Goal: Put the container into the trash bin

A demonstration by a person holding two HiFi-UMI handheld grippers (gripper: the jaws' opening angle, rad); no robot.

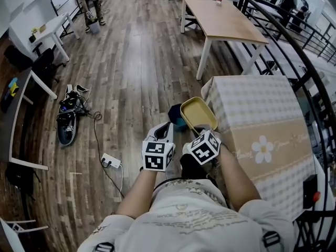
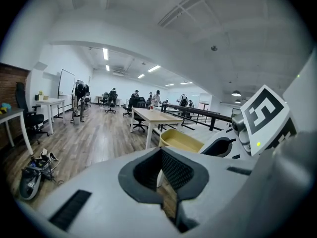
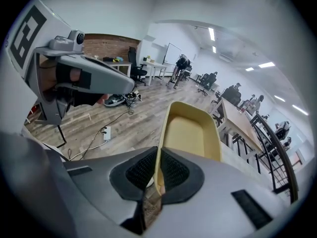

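- Below the head camera, the right gripper (image 1: 198, 133) pinches the near rim of the container (image 1: 198, 113). It is a shallow, smooth yellow tray with rounded corners, held off the counter (image 1: 262, 109) just beside the corner of its checked cloth.
- The left gripper (image 1: 166, 127) is close beside the right one and carries nothing. The 2 marker cubes cover both hands. A dark rounded object (image 1: 175, 112) with a blue part is mostly covered by the container, and whether it is the bin I cannot tell.
- Left gripper view: the 2 ribbed black pads (image 2: 176, 170) are pressed together with nothing between them. Only 1 end of the container shows past the grey body.
- Right gripper view: the 2 pads clamp the container's thin rim edge-on. Its near end is cut off behind the jaws, and the open hollow faces the camera.
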